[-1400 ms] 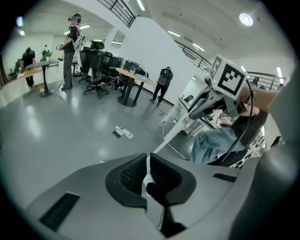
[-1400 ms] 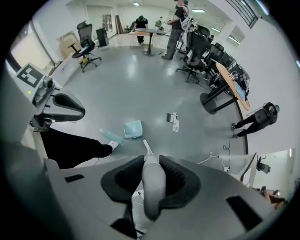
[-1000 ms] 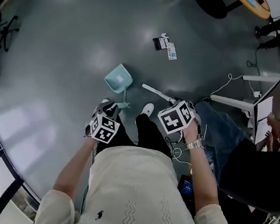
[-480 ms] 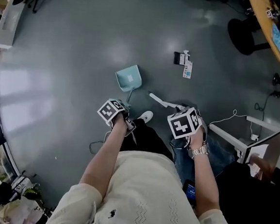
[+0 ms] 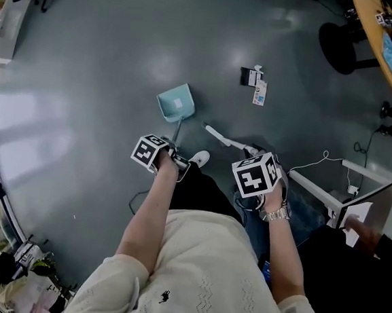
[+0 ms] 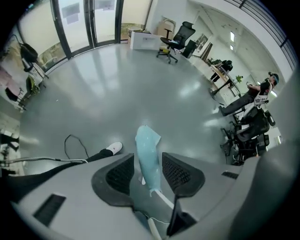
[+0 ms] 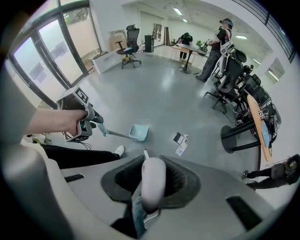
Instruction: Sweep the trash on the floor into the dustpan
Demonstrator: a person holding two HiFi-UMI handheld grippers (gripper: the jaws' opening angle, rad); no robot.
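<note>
1. trash: small packaging scraps on the grey floor, upper centre-right of the head view.
2. teal dustpan: on the floor, lower left of the trash, apart from it.
3. left claw: wide, just been opening; dustpan handle between the pads, gaps on both sides.
4. right claw: clamped on the white broom handle.

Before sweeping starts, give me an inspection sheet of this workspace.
Surface: glossy grey floor.
Job's things: dustpan on the floor; trash lying apart from it; broom.
Clutter: nothing seen.
Tools: left tool open, jaws have just been opening, dustpan handle between them; right tool shut on the broom.
Cables: white cable on the floor.
Surroundings: round table, office chair.
</note>
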